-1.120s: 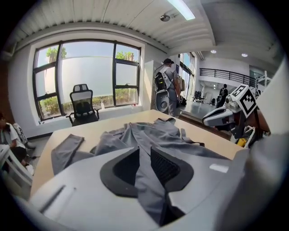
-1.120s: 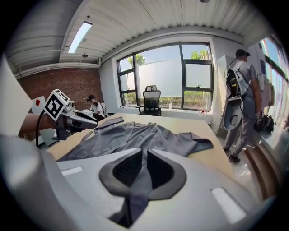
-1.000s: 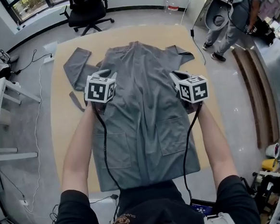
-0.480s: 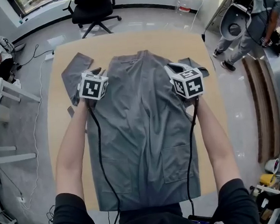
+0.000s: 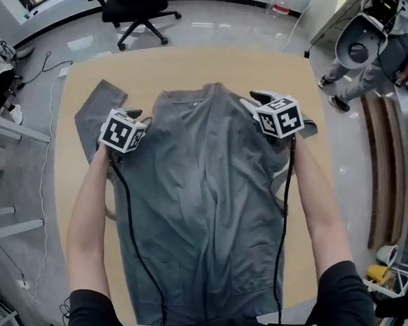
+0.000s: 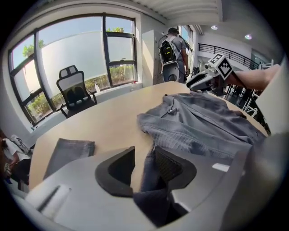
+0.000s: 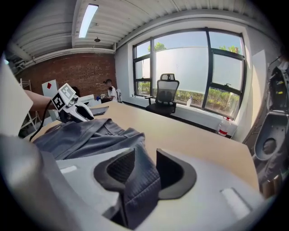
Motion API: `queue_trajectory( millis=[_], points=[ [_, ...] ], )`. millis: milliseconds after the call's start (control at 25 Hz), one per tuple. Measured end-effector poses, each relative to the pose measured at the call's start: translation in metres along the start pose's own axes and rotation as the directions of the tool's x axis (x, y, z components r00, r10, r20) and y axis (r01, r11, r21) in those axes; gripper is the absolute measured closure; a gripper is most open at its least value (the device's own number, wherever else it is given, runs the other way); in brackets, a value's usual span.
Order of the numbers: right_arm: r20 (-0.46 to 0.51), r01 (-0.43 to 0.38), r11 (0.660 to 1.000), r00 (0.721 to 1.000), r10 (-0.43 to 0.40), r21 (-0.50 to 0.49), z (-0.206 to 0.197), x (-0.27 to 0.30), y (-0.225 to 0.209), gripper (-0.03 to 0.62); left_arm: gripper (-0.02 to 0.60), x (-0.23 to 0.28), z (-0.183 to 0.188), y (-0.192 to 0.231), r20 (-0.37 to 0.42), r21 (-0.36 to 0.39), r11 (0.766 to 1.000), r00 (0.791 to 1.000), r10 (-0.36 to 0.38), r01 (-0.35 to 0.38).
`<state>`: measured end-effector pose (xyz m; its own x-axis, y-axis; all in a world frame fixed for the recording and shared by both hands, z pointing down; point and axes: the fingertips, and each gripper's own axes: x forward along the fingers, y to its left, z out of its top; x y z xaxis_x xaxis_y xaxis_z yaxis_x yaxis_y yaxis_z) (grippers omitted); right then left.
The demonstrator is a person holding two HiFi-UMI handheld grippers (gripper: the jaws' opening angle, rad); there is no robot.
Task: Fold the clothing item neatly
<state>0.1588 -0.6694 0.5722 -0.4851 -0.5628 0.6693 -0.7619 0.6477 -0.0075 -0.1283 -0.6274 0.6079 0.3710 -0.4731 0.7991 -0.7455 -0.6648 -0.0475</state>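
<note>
Flanking the collar (image 5: 209, 91), your left gripper (image 6: 144, 152) and right gripper (image 7: 145, 152) have just opened partway, shirt (image 5: 206, 194) cloth seemingly slack between each pair of jaws: spreading looks done, folding next.

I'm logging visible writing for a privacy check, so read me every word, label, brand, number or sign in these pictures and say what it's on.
No readable words or numbers anywhere.
Left marker cube, right marker cube: black-and-white square patterns, no letters.
White card with red diamond by the brick wall: no text visible.
Water bottle: label too small to read.
</note>
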Motion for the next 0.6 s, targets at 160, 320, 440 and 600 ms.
queue_trajectory(
  millis=[160,320,440,600],
  points=[
    [-0.104,-0.076,0.997,0.992,0.076,0.012,-0.019,0.022,-0.005,0.454,0.428,0.008,0.000,-0.008,0.000,0.000,0.996,0.996,-0.094,0.094],
    [-0.194,-0.114,0.993,0.974,0.113,0.004,-0.036,0.031,-0.008,0.474,0.487,0.009,0.004,-0.014,-0.003,-0.002,0.989,0.989,-0.150,0.150],
    [-0.212,-0.104,0.994,0.972,0.096,-0.027,-0.041,0.027,-0.004,0.568,0.538,0.009,0.004,-0.016,-0.011,-0.020,0.990,0.990,-0.137,0.137],
    [-0.205,-0.043,0.998,0.978,0.033,-0.048,-0.046,0.021,-0.006,0.572,0.552,0.007,-0.004,0.003,-0.037,-0.043,0.998,0.998,-0.050,0.048]
  ],
)
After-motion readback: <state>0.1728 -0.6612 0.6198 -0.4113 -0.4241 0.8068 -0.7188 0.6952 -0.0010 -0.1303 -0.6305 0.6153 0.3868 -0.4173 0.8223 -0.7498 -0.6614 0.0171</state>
